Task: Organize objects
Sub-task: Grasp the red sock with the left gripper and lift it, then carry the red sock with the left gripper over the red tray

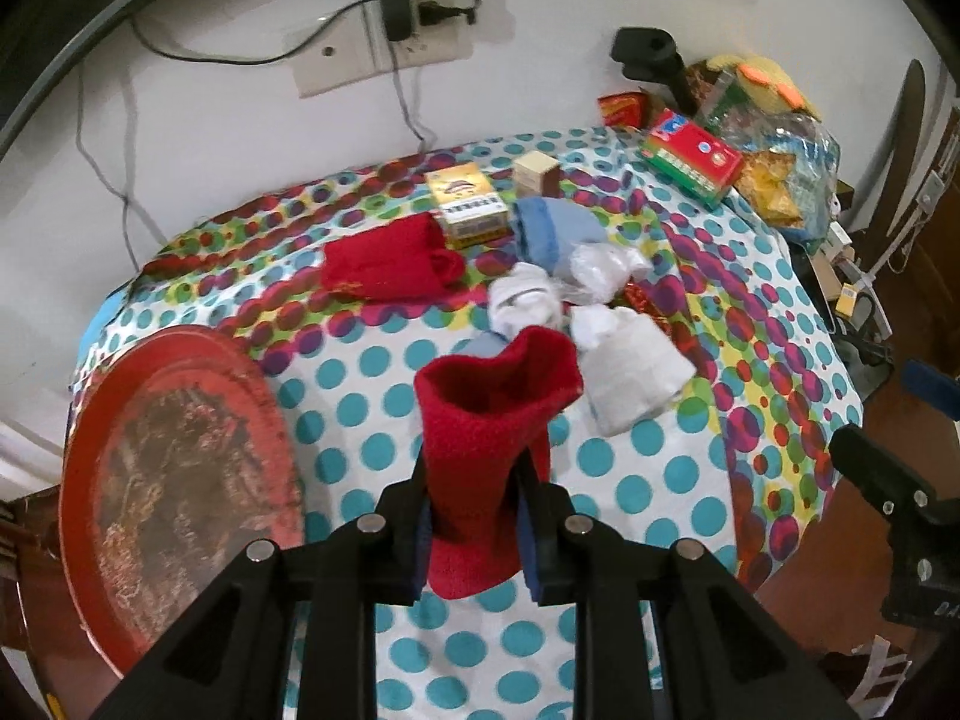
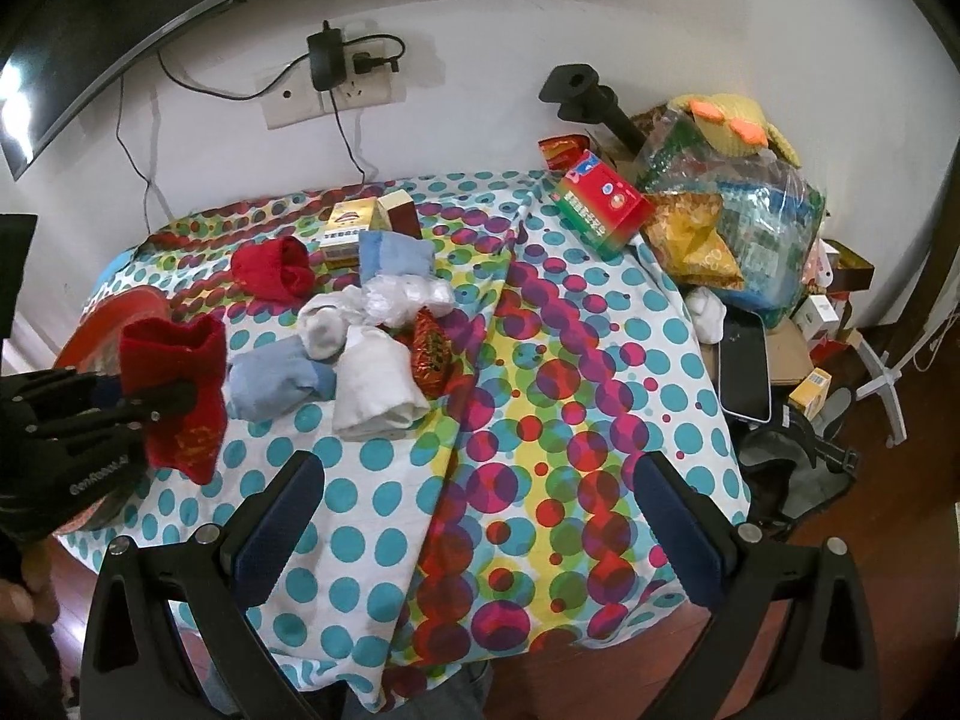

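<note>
1. The left gripper has its fingers clenched on a red knitted sock. They pinch it near the middle. The open cuff stands above the fingers, and the toe end hangs below them. In the right wrist view the sock is lifted clear of the bench, over its left edge.

2. The right gripper is released. Its fingers stand wide apart over the near edge of the bench and nothing is between them.

3. I judge the sock to be light, soft and floppy. It will not break and hardly slips from the pads, but the loose ends will swing and may drag on other things. A hold across the folded middle, as now, seems best.

4. A round red tray with a worn centre lies at the left edge of the bench, just beside the held sock.

5. A second red knitted sock lies toward the far left of the bench. It touches a yellow cardboard box.

6. In the middle, white socks, light blue socks and a crumpled clear plastic bag make a heap, which touches a small red foil packet.

7. A red and green carton and full plastic bags crowd the far right corner. The way to the tray looks free.
</note>
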